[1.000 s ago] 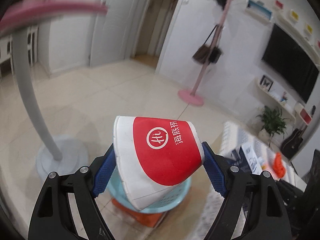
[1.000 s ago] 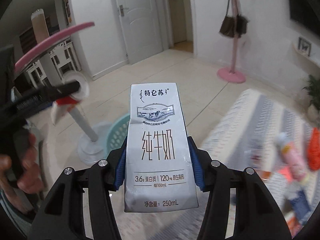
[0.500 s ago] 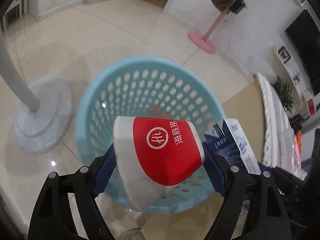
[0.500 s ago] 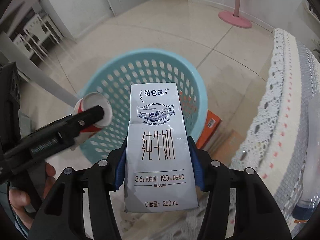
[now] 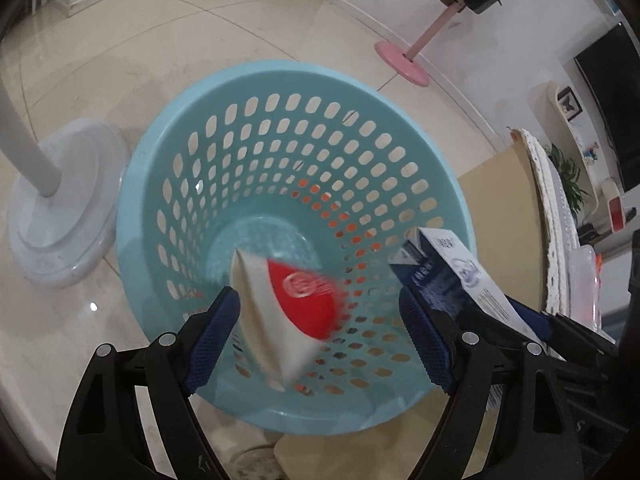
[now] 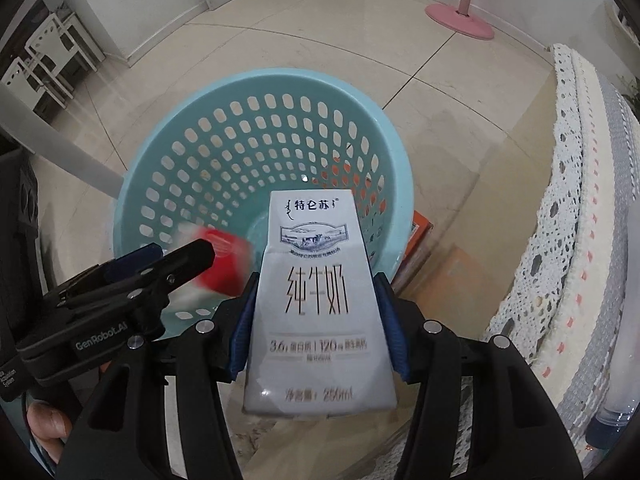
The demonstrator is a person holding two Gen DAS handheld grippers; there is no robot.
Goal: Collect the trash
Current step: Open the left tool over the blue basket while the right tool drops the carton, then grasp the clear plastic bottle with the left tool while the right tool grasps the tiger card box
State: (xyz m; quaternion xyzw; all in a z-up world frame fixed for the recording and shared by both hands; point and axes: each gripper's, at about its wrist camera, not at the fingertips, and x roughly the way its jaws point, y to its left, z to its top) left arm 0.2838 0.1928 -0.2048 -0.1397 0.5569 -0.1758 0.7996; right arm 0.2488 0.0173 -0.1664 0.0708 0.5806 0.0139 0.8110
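Above a perforated turquoise plastic basket (image 5: 296, 92), left gripper (image 5: 320, 340) fingers spread, light red-and-white paper cup (image 5: 288, 312) falling; right gripper (image 6: 316, 320) fingers clamp the stiff white milk carton's (image 6: 316, 308) sides.

1. The basket (image 5: 280, 80) is pale turquoise, patterned with rows of oval holes.
2. The paper cup (image 5: 288, 312) is white with a red band carrying a white round logo.
3. The milk carton (image 6: 318, 304) is white with dark lettering.
4. The fingers (image 5: 214, 330) carry blue pads on black frames.
5. The floor (image 5: 120, 40) is cream tile.
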